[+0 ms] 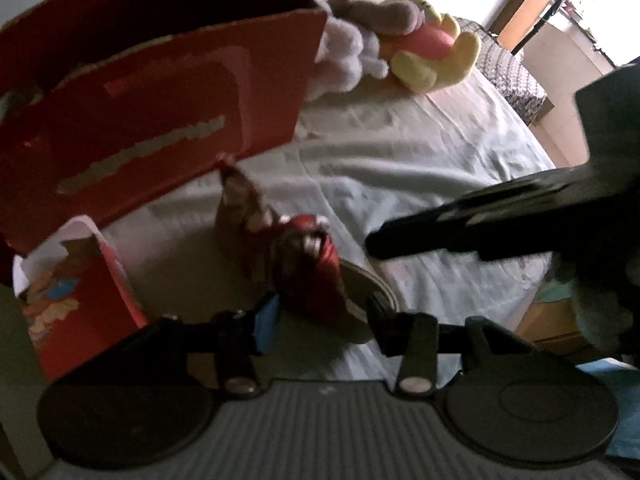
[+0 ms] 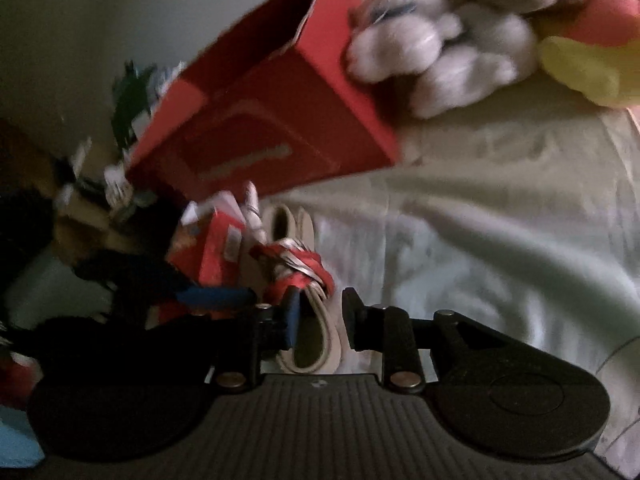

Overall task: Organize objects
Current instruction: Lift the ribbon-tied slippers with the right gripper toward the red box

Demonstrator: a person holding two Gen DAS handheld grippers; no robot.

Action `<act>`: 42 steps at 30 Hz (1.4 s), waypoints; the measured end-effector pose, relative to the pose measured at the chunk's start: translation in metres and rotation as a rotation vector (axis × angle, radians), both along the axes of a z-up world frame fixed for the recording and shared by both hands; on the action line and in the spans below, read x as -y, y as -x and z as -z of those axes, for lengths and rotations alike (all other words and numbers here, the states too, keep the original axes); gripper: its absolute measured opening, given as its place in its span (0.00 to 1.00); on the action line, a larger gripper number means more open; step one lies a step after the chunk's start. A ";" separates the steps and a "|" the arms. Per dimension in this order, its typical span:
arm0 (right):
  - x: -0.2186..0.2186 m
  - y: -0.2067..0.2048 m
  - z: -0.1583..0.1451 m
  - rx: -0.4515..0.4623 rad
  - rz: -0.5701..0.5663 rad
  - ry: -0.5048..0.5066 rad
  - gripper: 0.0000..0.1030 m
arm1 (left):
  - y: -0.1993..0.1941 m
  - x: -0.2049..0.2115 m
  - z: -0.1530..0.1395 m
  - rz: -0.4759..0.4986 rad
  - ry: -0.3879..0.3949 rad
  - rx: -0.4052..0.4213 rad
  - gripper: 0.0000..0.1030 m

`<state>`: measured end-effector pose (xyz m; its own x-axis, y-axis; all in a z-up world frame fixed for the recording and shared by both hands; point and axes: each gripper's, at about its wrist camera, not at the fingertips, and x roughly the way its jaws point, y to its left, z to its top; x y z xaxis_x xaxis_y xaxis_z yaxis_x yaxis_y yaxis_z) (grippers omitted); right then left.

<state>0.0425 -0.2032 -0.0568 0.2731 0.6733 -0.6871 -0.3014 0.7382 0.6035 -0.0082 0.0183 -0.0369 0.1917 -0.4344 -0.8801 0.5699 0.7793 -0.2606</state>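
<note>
A pair of beige sandals with red and silver straps [image 1: 316,272] lies on the bed, in front of a big open red cardboard box [image 1: 160,120]. My left gripper [image 1: 322,316] is shut across the strap and sole. In the right wrist view the sandals [image 2: 316,272] stand on edge, and my right gripper [image 2: 320,318] is closed on their near end. The left gripper's blue-padded finger [image 2: 216,296] reaches in from the left. From the left wrist, one dark finger [image 1: 404,240] of the right gripper comes in from the right, just above the sole.
A small red printed carton [image 1: 76,296] stands left of the sandals. White and yellow-pink plush toys [image 1: 420,52] lie beside the box's far end. A pale wrinkled bed sheet [image 1: 420,152] spreads to the right. Clutter [image 2: 120,184] piles up at the left by the wall.
</note>
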 end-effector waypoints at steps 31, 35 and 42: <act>0.003 -0.022 0.020 -0.139 0.052 -0.113 0.32 | -0.006 0.047 -0.001 0.148 -0.062 0.014 0.42; 0.029 -0.013 -0.009 -0.084 0.104 -0.130 0.31 | 0.006 0.063 -0.030 0.276 -0.040 0.133 0.42; 0.054 -0.011 -0.071 0.073 0.200 -0.179 0.31 | -0.001 0.070 -0.088 0.381 0.076 0.311 0.42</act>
<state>0.0534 -0.2577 0.0138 0.4573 0.7098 -0.5358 -0.2077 0.6711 0.7117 -0.0068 -0.0515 0.0509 0.2550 -0.5856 -0.7694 0.8704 0.4856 -0.0811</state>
